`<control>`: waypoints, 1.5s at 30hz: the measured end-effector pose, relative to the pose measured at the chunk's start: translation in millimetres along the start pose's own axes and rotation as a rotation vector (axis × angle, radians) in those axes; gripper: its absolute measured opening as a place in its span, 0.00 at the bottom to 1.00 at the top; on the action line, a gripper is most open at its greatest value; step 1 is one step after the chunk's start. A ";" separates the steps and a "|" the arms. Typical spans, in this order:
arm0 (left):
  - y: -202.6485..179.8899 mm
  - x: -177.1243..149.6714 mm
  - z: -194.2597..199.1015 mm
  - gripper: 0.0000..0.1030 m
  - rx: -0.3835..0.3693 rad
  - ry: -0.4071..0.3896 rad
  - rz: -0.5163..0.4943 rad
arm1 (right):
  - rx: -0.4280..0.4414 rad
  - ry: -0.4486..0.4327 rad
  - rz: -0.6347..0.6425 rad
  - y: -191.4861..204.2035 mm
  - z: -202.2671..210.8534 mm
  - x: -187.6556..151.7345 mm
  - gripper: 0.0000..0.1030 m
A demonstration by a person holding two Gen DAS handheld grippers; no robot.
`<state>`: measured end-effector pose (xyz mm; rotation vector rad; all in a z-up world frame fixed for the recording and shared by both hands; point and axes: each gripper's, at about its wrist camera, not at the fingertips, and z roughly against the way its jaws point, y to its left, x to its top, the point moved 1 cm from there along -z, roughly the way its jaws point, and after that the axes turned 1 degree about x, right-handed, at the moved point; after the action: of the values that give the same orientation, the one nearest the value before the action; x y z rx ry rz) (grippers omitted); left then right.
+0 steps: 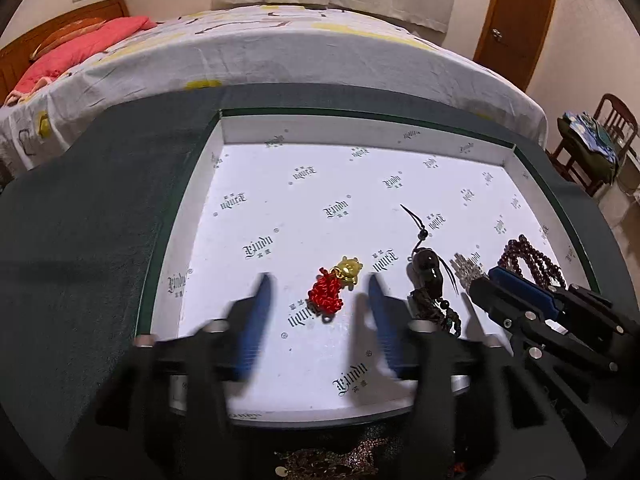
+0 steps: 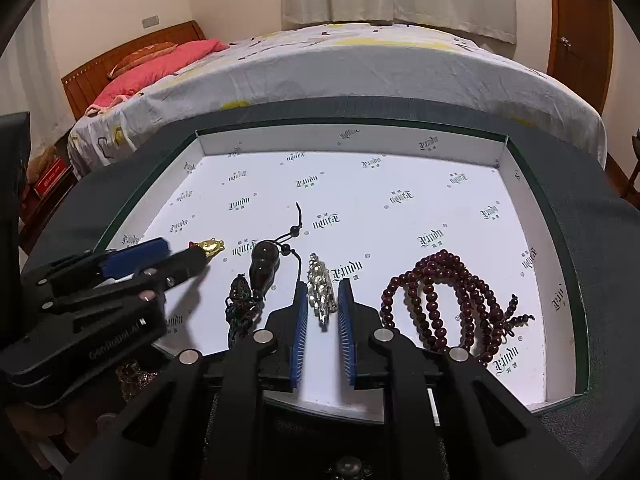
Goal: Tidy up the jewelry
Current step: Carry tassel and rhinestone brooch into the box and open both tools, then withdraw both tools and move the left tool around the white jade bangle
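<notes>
A white-lined tray (image 1: 248, 128) (image 2: 532, 216) with green edges holds the jewelry. A red knotted cord with a gold charm (image 1: 334, 286) lies between the fingers of my left gripper (image 1: 320, 280), which is open and not touching it. A dark gourd pendant on a cord (image 1: 426, 272) (image 2: 262, 266) lies to its right. A silver chain (image 2: 320, 292) lies between the blue pads of my right gripper (image 2: 323, 288), which is narrowly open around it. A dark red bead necklace (image 2: 444, 300) (image 1: 532, 260) lies at the right. The gold charm (image 2: 212, 246) also shows in the right wrist view.
The tray sits on a dark green cloth-covered table (image 1: 88, 216). A bed with a patterned sheet (image 1: 280, 52) stands behind it. More glittery jewelry (image 1: 328, 460) lies on the cloth in front of the tray. A wooden chair (image 1: 600, 140) stands at the right.
</notes>
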<state>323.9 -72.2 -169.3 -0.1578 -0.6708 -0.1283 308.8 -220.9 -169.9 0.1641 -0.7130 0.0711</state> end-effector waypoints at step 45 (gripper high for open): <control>-29.8 -123.9 103.0 0.91 0.029 -0.101 0.013 | -0.063 -0.075 -0.060 -37.7 118.8 -123.2 0.42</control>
<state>160.1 -73.9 -164.4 -0.1416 -0.7718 -0.0989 143.8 -279.8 -167.1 0.1280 -0.7842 -0.0146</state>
